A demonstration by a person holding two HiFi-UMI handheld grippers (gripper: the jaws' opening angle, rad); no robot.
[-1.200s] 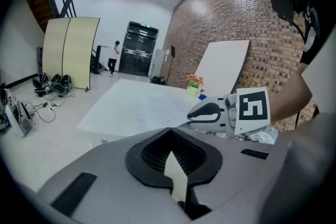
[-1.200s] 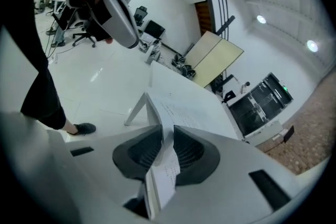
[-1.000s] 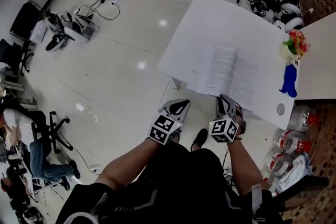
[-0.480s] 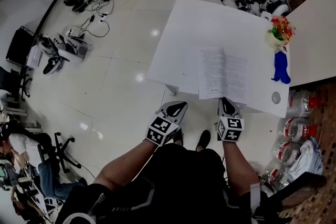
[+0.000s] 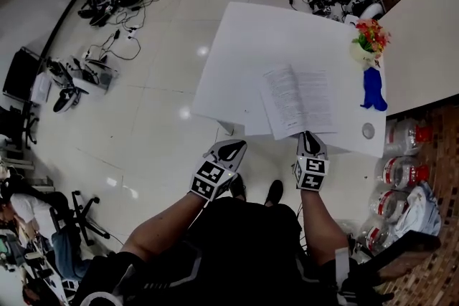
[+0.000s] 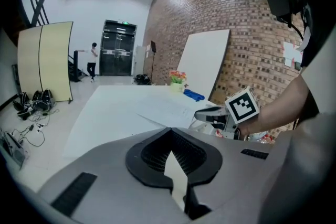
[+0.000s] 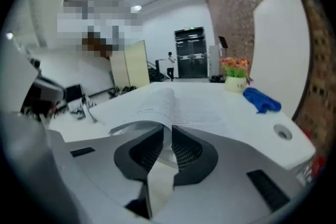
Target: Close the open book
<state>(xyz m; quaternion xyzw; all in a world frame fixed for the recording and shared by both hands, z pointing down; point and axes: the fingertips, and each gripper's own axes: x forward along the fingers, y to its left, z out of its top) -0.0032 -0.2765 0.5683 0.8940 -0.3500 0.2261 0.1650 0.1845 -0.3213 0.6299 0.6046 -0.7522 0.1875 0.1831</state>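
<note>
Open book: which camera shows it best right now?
Head view: the open book lies visible from above, both pages, on the white table. The right gripper view shows it foreshortened, its near edge between the jaws. The left gripper view catches it low and sidelong.

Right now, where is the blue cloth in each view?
Head view: blue cloth upper right, near the table's right edge.
Left gripper view: blue cloth near centre, small, far across the table.
Right gripper view: blue cloth right of centre.
Shared landmark: the flower pot beside it.
</note>
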